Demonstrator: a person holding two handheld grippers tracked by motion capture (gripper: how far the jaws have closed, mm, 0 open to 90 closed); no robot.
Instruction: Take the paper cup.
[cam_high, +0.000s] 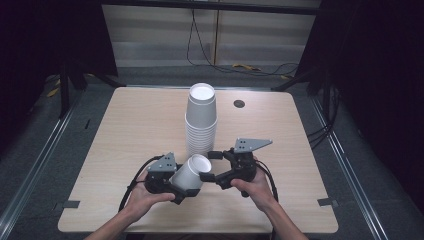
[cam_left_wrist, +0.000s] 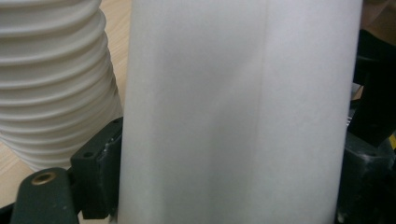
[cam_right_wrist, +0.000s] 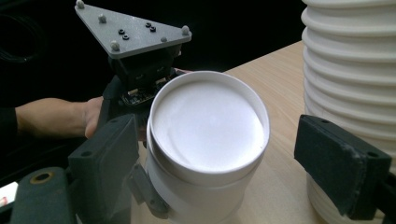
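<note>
High view: the left gripper (cam_high: 176, 186) pinches one white paper cup (cam_high: 190, 173) by its sides near the closed end. The cup lies tilted, and its open mouth faces up and toward the right gripper (cam_high: 210, 166). That gripper's jaws are spread wide apart, one on each side of the cup's rim, and they do not squeeze it. Just behind both grippers stands a tall stack of cups (cam_high: 201, 120) on the wooden table (cam_high: 125, 130), very close to the held cup.
</note>
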